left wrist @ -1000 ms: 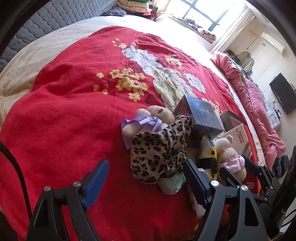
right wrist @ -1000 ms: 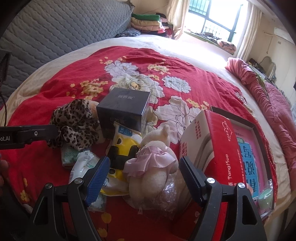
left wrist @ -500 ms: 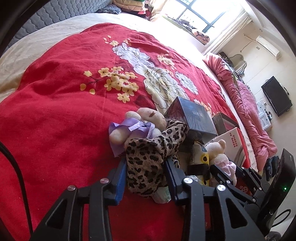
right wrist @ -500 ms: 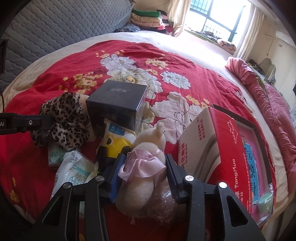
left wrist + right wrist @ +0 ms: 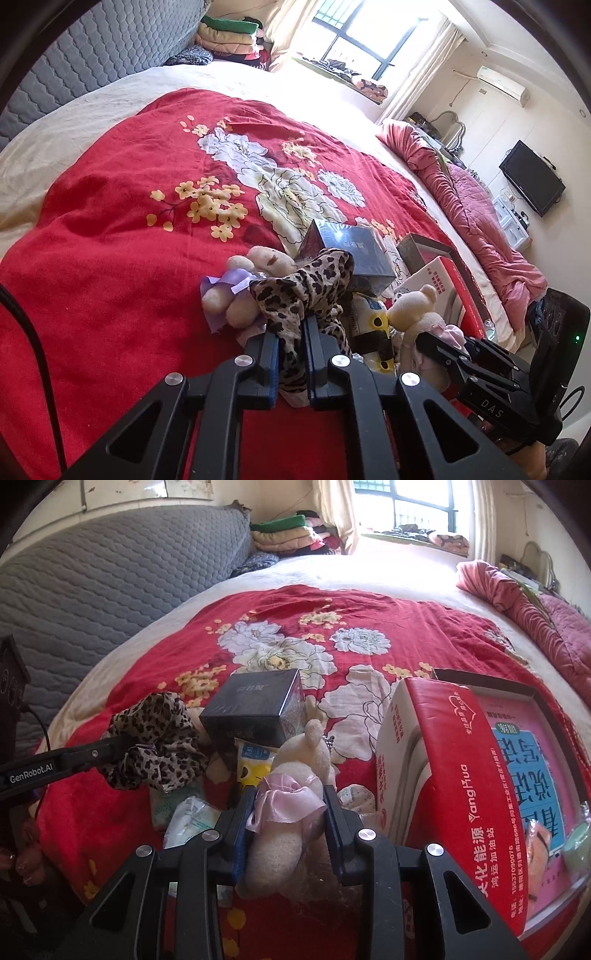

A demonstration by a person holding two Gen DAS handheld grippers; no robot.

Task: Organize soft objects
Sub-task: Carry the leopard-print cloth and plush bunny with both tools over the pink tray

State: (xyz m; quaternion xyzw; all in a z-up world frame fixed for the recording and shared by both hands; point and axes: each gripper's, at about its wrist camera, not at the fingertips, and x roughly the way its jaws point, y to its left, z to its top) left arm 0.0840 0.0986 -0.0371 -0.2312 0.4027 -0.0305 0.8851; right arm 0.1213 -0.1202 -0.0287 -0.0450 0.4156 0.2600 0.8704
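Blanket (image 5: 110, 258): red, printed with white and yellow flowers; sheet (image 5: 74, 122) cream; headboard (image 5: 92, 590) grey, quilted; quilt (image 5: 480, 221) rose-pink. Scarf (image 5: 303, 295): leopard print, tan with black spots; bear (image 5: 295, 775) cream with pink satin bow; second bear (image 5: 255, 266) beige with lilac ribbon. Box (image 5: 258, 705) dark navy, glossy; carton (image 5: 443, 775) red and white with white lettering; pouch (image 5: 251, 764) yellow, white and black; tongs (image 5: 286, 827) black with blue pads (image 5: 241, 834).
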